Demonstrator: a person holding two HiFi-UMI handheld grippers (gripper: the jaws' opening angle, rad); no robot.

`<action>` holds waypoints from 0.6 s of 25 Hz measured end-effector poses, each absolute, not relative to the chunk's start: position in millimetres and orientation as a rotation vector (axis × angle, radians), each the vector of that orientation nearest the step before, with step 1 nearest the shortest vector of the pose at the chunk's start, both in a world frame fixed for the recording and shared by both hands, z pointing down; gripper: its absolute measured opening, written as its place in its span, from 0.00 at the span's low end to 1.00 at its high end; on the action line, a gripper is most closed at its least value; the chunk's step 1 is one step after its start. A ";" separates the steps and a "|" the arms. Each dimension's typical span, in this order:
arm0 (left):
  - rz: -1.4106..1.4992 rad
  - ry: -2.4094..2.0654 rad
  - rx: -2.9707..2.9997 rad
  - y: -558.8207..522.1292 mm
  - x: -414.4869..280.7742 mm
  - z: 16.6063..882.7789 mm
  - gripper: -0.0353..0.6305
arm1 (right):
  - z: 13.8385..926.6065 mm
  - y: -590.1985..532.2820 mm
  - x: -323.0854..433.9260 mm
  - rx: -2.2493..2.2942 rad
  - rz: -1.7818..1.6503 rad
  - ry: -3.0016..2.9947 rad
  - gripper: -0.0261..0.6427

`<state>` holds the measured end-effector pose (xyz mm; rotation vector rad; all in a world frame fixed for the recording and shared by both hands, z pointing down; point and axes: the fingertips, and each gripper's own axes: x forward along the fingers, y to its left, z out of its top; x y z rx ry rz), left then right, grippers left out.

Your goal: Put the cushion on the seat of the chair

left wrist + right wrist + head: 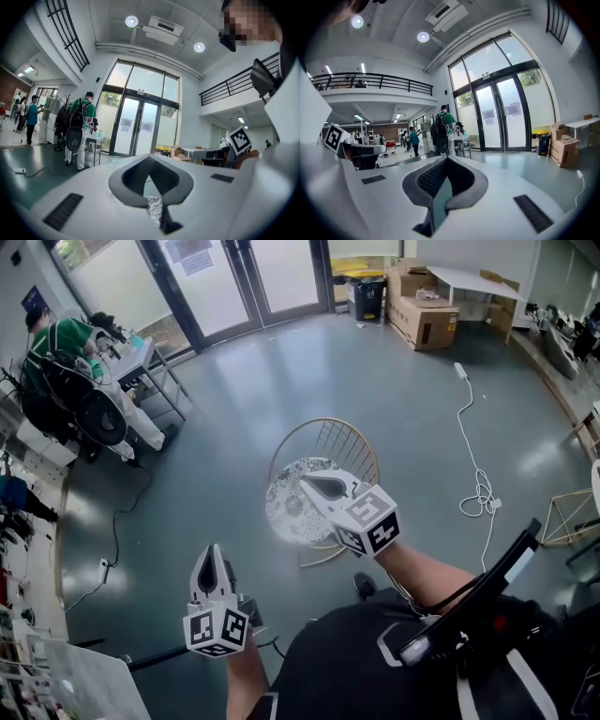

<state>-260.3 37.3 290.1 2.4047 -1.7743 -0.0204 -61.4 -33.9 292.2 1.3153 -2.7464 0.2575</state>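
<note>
The round patterned cushion (289, 504) lies on the seat of the wire-backed chair (336, 442), in front of the curved backrest. In the head view the right gripper (315, 486) overlaps the cushion's right edge, with its jaws pressed together and nothing between them. The left gripper (213, 566) is off to the chair's left, likewise closed and empty. Bare floor (281, 381) rings the chair. 1 white cable (473, 460) trails to its right, and cardboard boxes (422, 310) stand well beyond.
</note>
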 end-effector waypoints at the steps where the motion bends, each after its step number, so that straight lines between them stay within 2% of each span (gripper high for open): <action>1: -0.021 -1.776 2.401 37.6 -261.9 291.0 0.06 | 293.0 -33.1 -63.7 1.313 0.259 -2.747 0.05; 15: -0.019 -1.784 2.409 35.6 -269.3 292.4 0.06 | 292.3 -32.6 -73.3 1.327 0.252 -2.743 0.05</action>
